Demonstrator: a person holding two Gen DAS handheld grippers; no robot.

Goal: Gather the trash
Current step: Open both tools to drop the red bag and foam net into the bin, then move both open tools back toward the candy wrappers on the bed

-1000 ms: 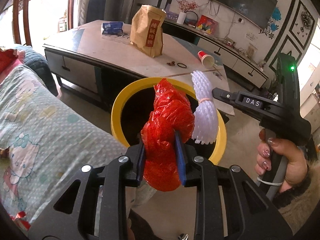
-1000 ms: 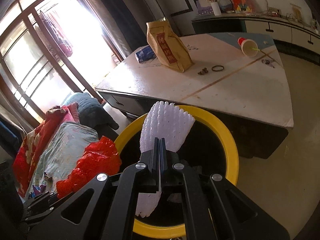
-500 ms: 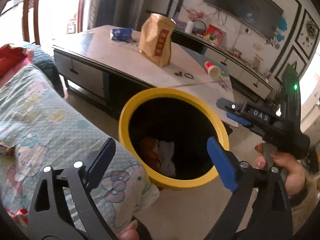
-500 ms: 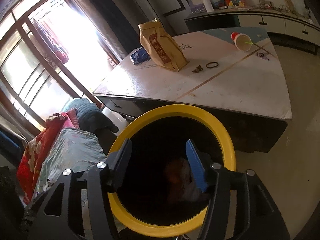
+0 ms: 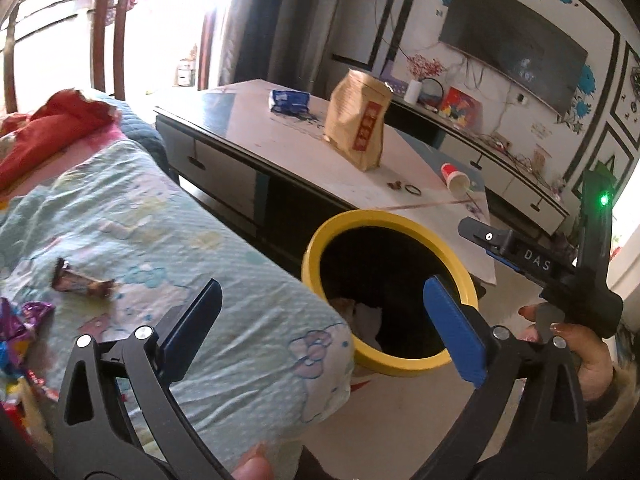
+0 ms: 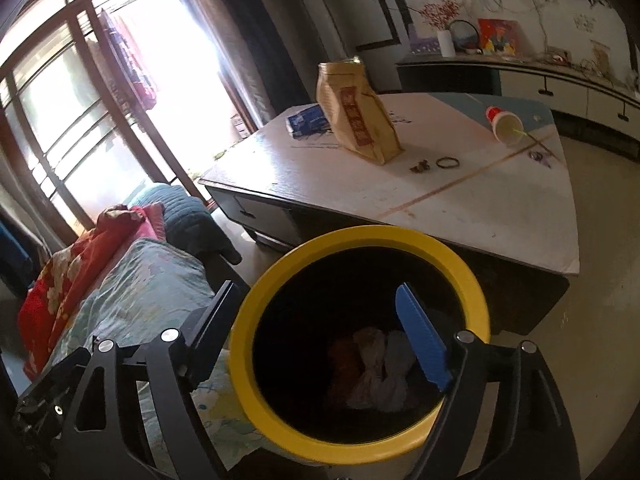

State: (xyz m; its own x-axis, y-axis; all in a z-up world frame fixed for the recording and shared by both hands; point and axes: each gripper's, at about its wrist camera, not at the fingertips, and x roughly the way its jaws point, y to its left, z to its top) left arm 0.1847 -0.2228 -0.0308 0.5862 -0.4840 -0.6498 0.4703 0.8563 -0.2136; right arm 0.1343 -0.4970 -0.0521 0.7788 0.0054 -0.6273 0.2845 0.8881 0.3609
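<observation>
Both tools hang empty with jaws spread wide: the left tool (image 5: 320, 328) above the bed's edge just beside the yellow-rimmed bin (image 5: 390, 218), the right tool (image 6: 316, 332) directly over the bin's (image 6: 360, 236) mouth. Inside the bin lie a crumpled red bag (image 6: 346, 360) and white foam netting (image 6: 384, 364), side by side at the bottom. Left of the bin, a brown candy wrapper (image 5: 82, 282) lies on the patterned bedsheet (image 5: 180, 240), with more bright wrappers (image 5: 16, 332) farther out near the frame's edge. Behind the bin stands the low surface (image 6: 400, 196), carrying a tan paper bag (image 6: 356, 120), a blue packet (image 6: 306, 120) and a tipped red paper cup (image 6: 504, 122).
</observation>
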